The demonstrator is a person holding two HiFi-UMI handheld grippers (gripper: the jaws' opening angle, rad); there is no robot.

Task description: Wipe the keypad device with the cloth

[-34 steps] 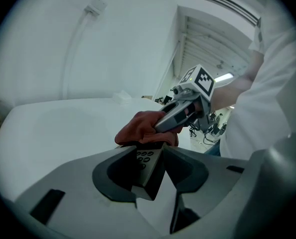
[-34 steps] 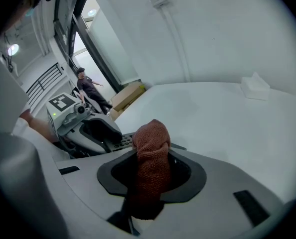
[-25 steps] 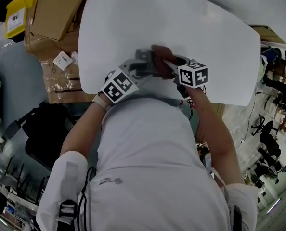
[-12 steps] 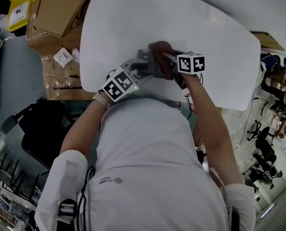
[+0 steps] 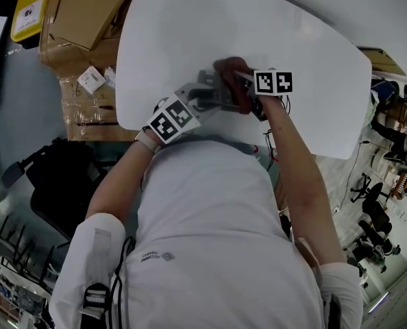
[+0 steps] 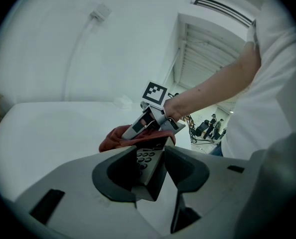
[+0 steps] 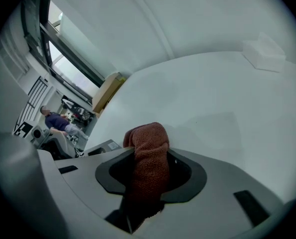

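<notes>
The grey keypad device [image 6: 147, 164] with dark buttons is clamped between the jaws of my left gripper [image 6: 149, 169], held over the near edge of the white table [image 5: 306, 53]. In the head view the keypad device [image 5: 210, 91] lies between the two grippers. My right gripper [image 7: 147, 180] is shut on a rust-red cloth [image 7: 149, 156], which bulges out past its jaws. The cloth [image 6: 119, 136] rests against the far end of the device, and the cloth [image 5: 231, 74] shows as a dark red lump just ahead of the right gripper [image 5: 248, 91]. The left gripper [image 5: 196, 101] comes in from the left.
Cardboard boxes [image 5: 80, 19] and a yellow bin [image 5: 31, 9] stand on the floor left of the table. A small white block [image 7: 263, 54] lies on the table's far side. Chairs and equipment [image 5: 388, 177] crowd the floor at right.
The right gripper with the cloth has slid a little to the left and away from me over the device. The left gripper has stayed almost still, holding the device.
</notes>
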